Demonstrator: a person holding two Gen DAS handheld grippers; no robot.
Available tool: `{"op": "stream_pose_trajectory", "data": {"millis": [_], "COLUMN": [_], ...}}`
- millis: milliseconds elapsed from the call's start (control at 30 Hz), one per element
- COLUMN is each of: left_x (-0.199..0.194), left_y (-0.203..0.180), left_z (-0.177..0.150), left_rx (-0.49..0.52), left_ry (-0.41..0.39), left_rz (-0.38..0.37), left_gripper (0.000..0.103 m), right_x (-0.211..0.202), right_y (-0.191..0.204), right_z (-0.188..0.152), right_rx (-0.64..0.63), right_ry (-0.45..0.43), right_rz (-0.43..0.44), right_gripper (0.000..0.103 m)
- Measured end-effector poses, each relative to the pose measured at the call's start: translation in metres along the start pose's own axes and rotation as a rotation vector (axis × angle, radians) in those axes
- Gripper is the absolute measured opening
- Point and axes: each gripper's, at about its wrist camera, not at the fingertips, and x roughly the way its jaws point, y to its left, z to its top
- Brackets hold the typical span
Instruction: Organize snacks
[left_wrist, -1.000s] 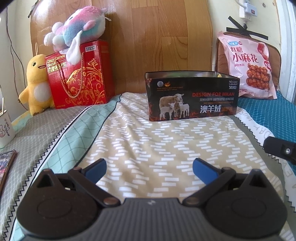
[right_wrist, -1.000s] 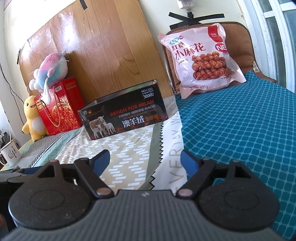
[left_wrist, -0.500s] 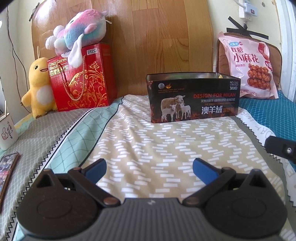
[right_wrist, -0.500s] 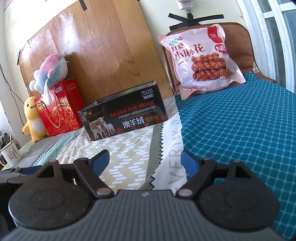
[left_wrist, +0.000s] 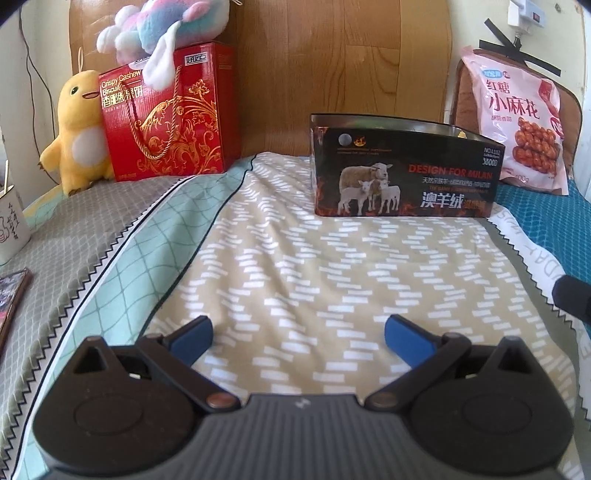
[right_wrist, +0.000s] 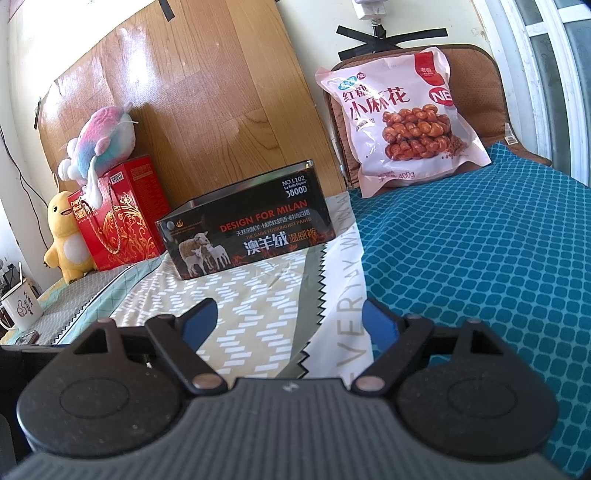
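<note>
A black open-topped tin (left_wrist: 402, 170) (right_wrist: 251, 225) printed with sheep stands on the bed near the wooden headboard. To its right a pink snack bag (left_wrist: 517, 125) (right_wrist: 399, 118) of fried twists leans against a brown cushion. At the left is a red biscuit gift box (left_wrist: 170, 114) (right_wrist: 118, 221). My left gripper (left_wrist: 299, 334) is open over the beige patterned cover, well short of the tin, with nothing between its blue pads. My right gripper (right_wrist: 290, 319) is open too, low over the cover's white edge, empty.
A pastel plush (left_wrist: 166, 26) lies on the red box and a yellow duck plush (left_wrist: 77, 133) stands beside it. A white mug (left_wrist: 11, 225) (right_wrist: 20, 302) and a dark flat object (left_wrist: 11, 299) sit at the far left. Teal bedding (right_wrist: 480, 258) covers the right side.
The left wrist view has tilted down a little and shifted slightly left, so the tin and boxes sit lower in the frame. The right wrist view is unchanged.
</note>
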Motion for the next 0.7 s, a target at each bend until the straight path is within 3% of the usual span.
{"op": "stream_pose_trajectory", "data": {"millis": [700], "left_x": [-0.0010], "left_y": [-0.0047], "left_z": [0.0006], "left_rx": [0.035], "left_ry": [-0.010], "left_rz": [0.040], "left_gripper": [0.103], "right_x": [0.0010], "right_y": [0.0007], "right_z": [-0.0003], "right_rx": [0.000], "right_ry": [0.007], "right_rz": [0.010], "right_gripper": [0.088]}}
